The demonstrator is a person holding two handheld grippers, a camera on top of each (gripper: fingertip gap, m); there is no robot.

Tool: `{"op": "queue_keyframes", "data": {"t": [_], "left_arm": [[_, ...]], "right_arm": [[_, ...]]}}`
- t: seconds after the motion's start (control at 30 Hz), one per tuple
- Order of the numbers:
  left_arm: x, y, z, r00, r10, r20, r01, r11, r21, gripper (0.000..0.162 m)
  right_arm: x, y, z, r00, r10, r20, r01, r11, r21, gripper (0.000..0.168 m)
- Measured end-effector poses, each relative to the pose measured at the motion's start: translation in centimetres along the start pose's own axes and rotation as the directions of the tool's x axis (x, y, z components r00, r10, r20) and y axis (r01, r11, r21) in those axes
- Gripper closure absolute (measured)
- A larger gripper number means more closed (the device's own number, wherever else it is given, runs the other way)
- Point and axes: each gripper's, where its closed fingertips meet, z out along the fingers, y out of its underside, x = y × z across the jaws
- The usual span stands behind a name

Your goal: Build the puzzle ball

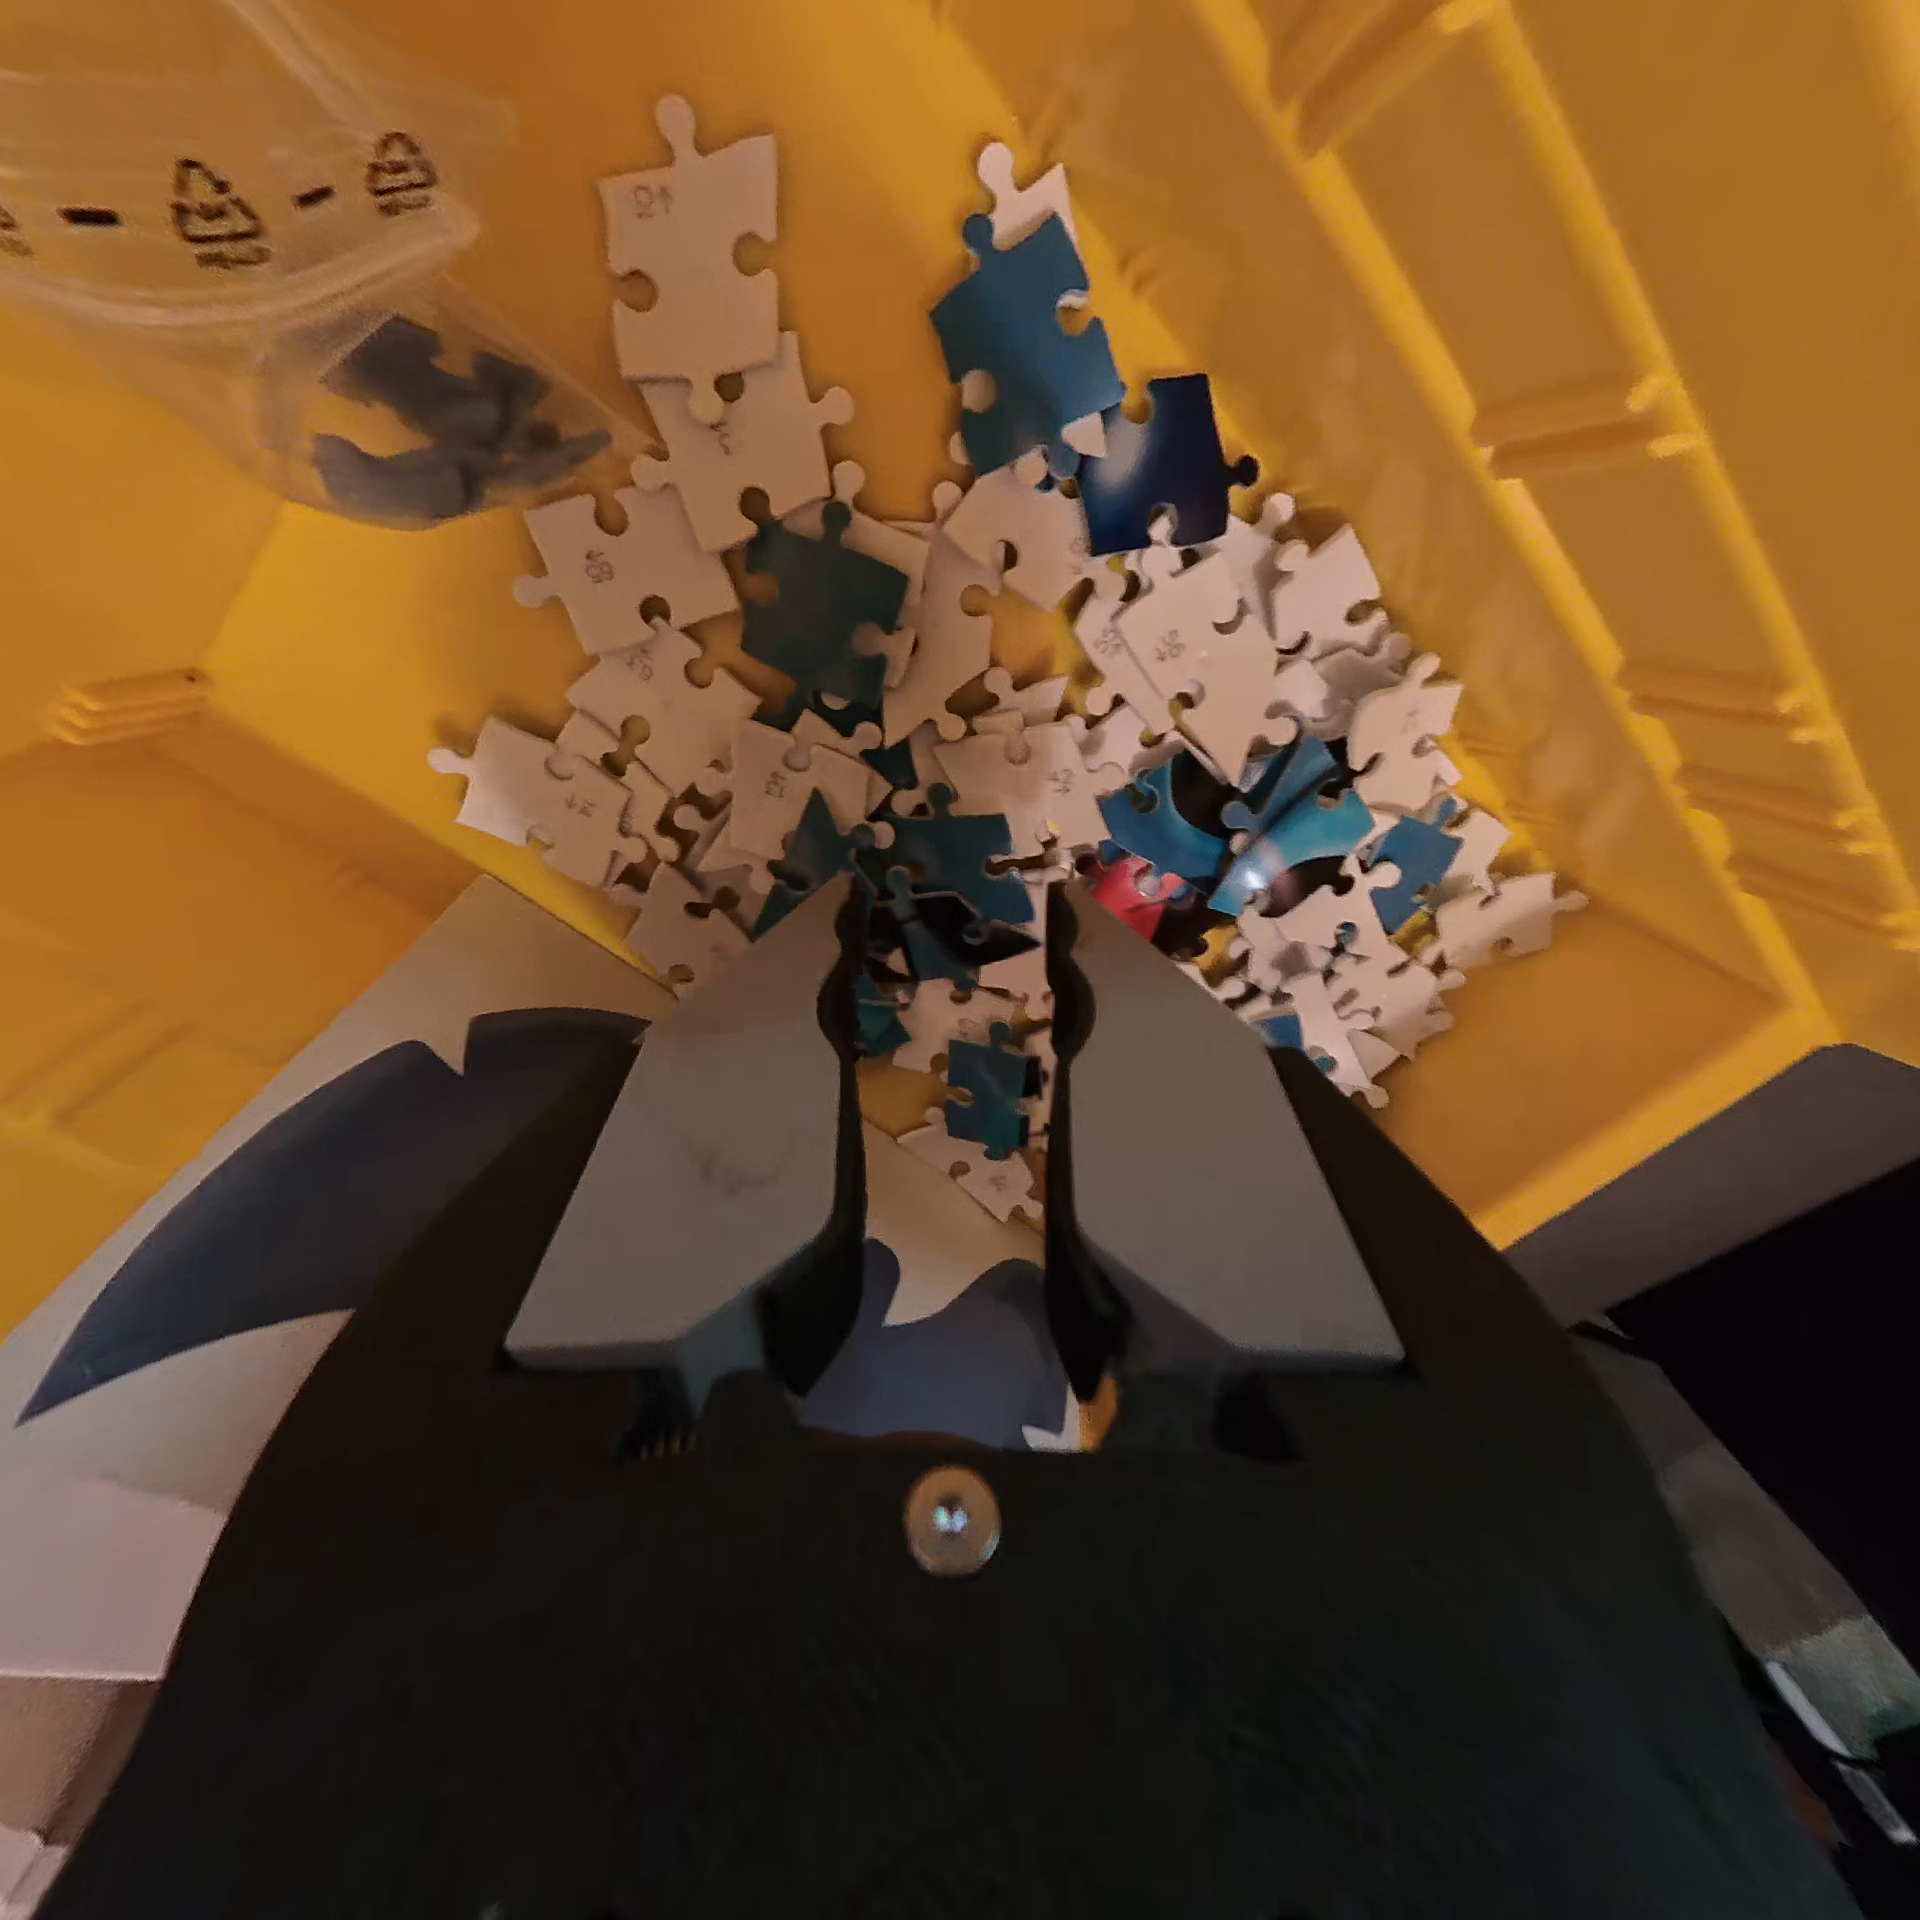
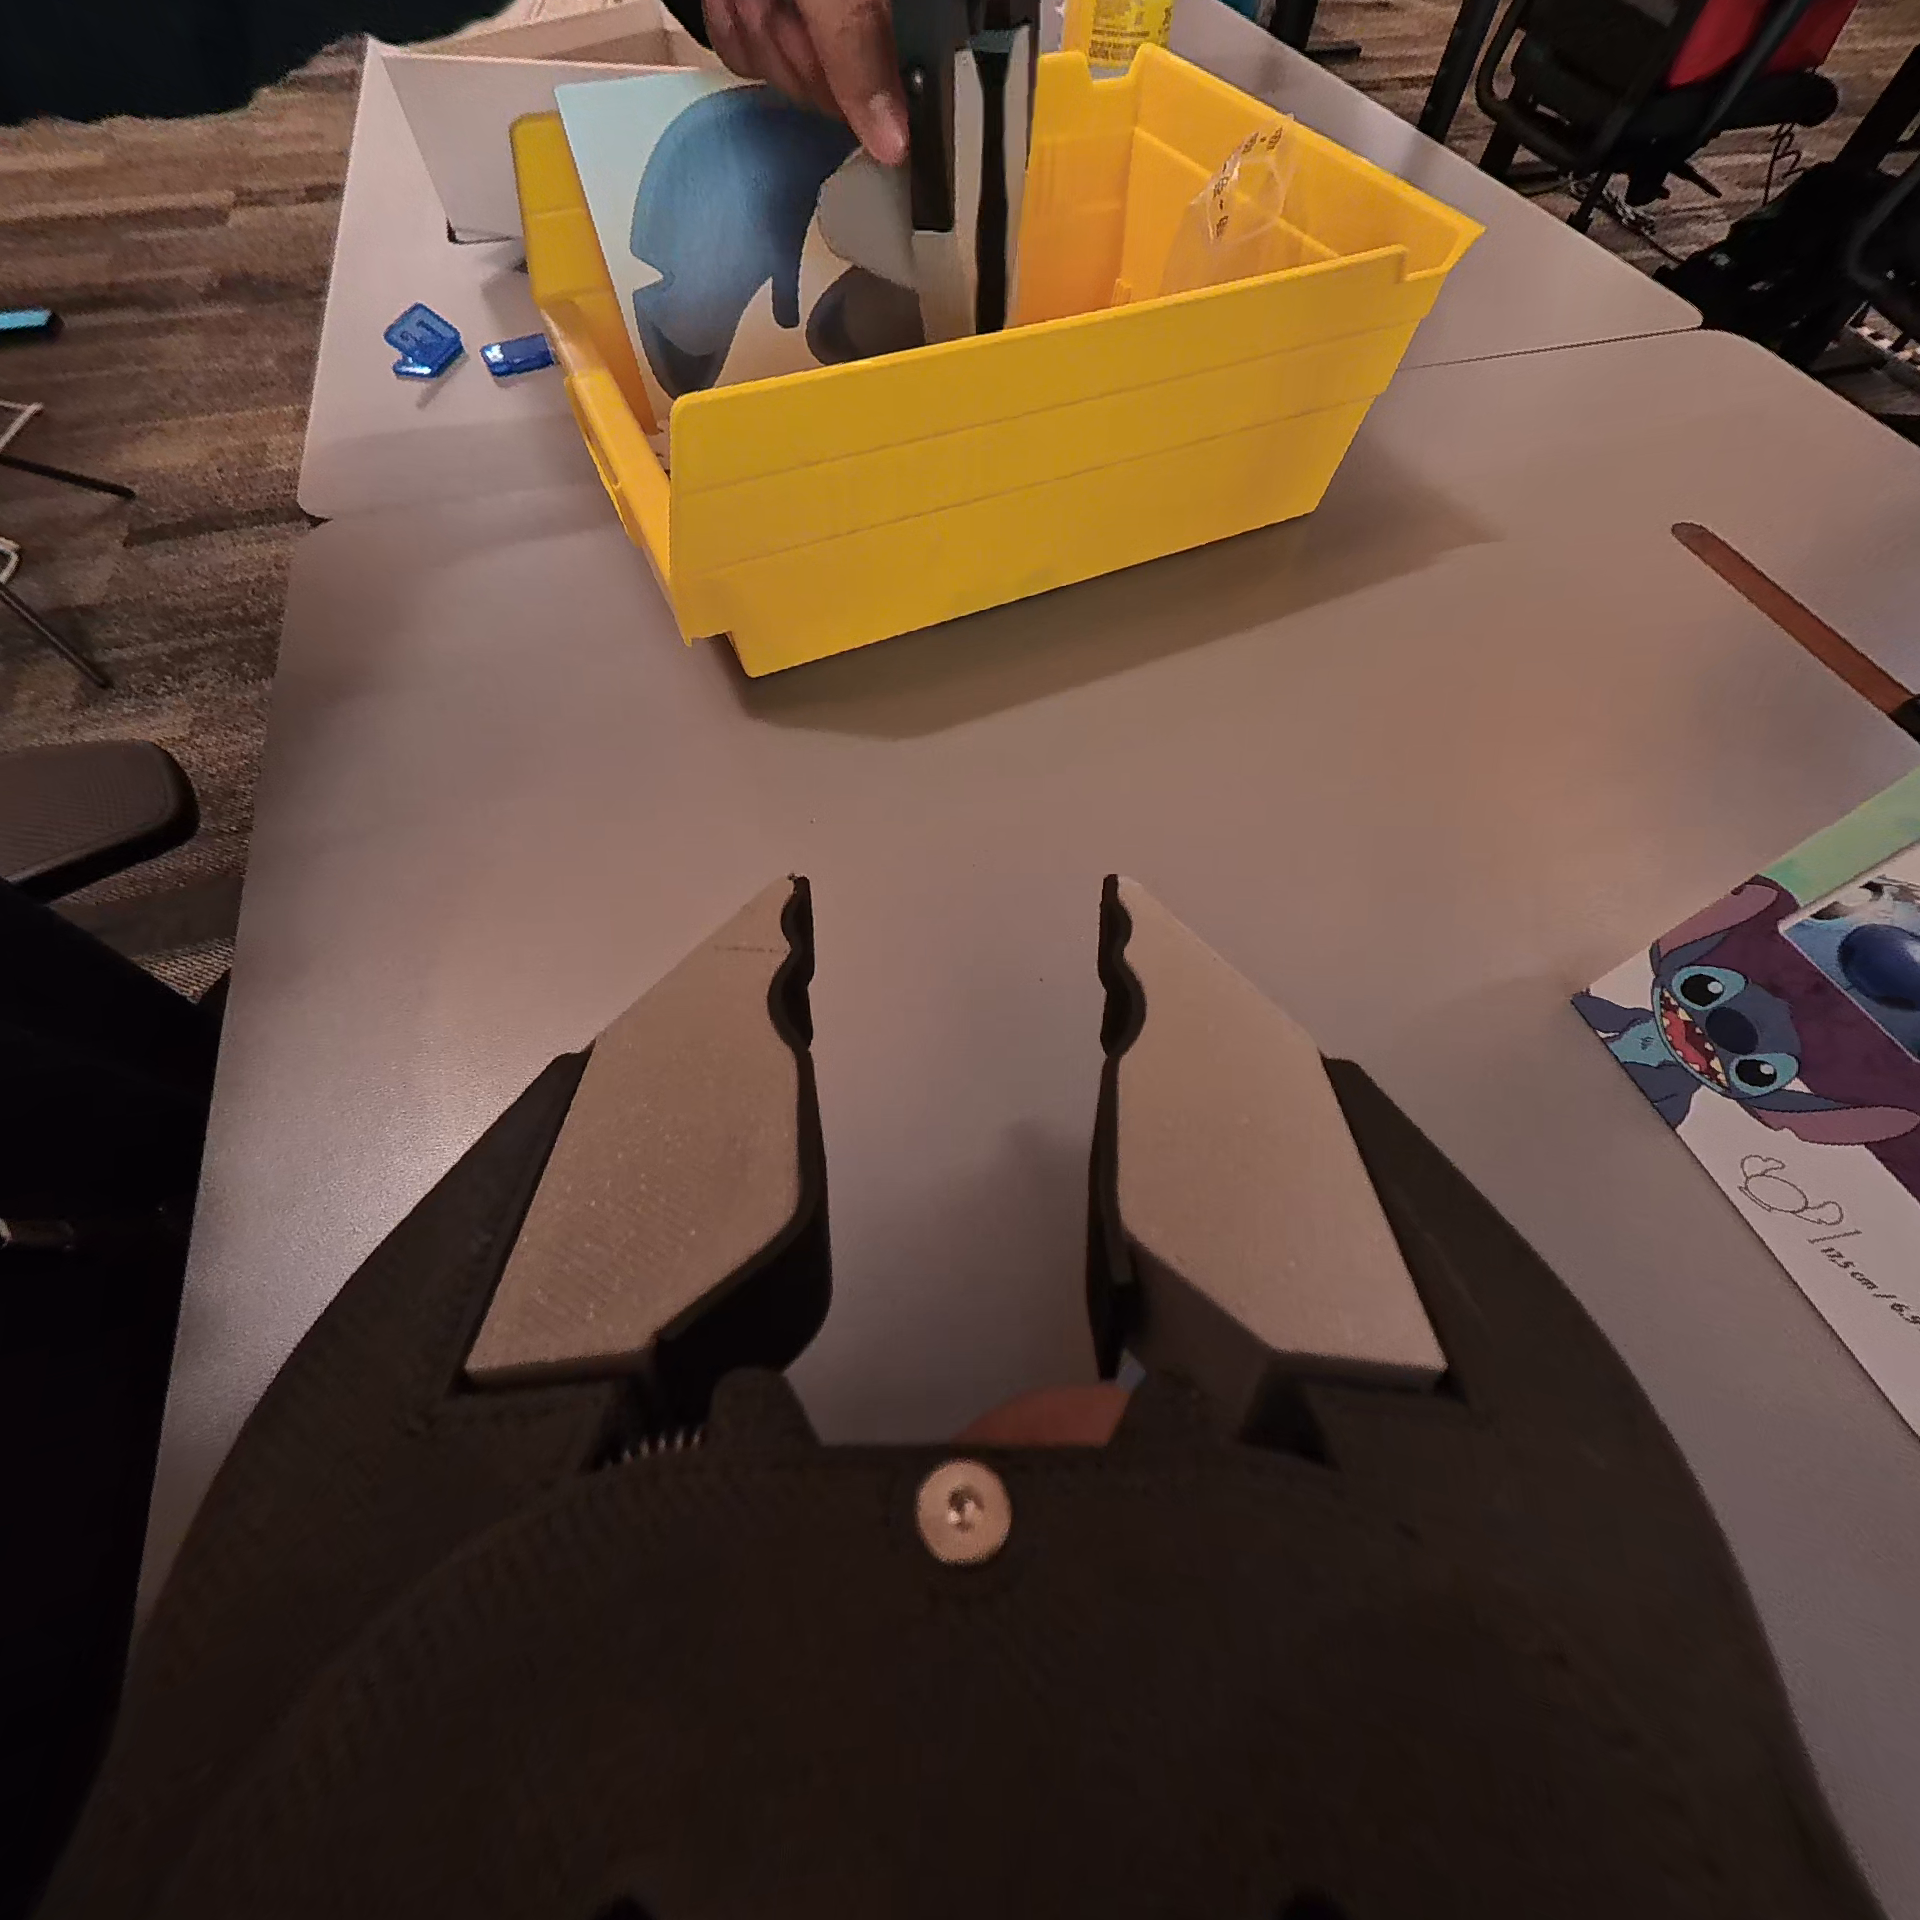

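A heap of loose puzzle pieces (image 1: 1174,644), some white side up and some blue side up, lies on the floor of a yellow bin (image 1: 1455,436). My left gripper (image 1: 951,904) reaches down into the bin. Its jaws stand a little apart, with the tips at the near edge of the heap and dark blue pieces (image 1: 956,862) between them. In the right wrist view it shows inside the bin (image 2: 997,468), held by a hand (image 2: 810,52). My right gripper (image 2: 951,894) is open and empty, low over the grey table (image 2: 935,769), short of the bin.
A clear plastic bag (image 1: 312,312) with dark pieces lies in the bin's far left. A printed card sheet (image 2: 717,229) leans against the bin's left wall. Small blue plastic parts (image 2: 421,338) lie left of the bin. A picture sheet (image 2: 1766,1060) and a brown stick (image 2: 1787,623) are at the right. There is about 30 cm between the tips of the two grippers.
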Motion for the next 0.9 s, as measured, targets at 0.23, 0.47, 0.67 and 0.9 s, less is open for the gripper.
{"op": "queue_keyframes", "data": {"t": [0.23,0.47,0.67,0.9], "left_arm": [[-0.4,2.3,1.8,0.988,0.091,0.125,-0.076,0.990,-0.120,0.122],[-0.7,0.8,0.7,0.984,0.098,0.149,-0.097,0.995,-0.011,0.162],[-1.5,0.9,-0.6,0.987,0.053,0.155,-0.057,0.998,0.021,0.162],[-0.3,0.8,2.0,0.989,0.049,0.137,-0.045,0.999,-0.030,0.125]], "right_arm": [[-0.1,0.1,0.1,1.000,-0.001,0.001,0.001,1.000,-0.002,0.116],[-0.2,0.1,0.2,1.000,-0.005,0.003,0.005,1.000,-0.007,0.116],[-0.2,0.1,0.1,1.000,-0.006,0.003,0.006,1.000,-0.005,0.117],[-0.3,0.0,0.1,1.000,-0.013,0.000,0.013,1.000,-0.006,0.116]]}}
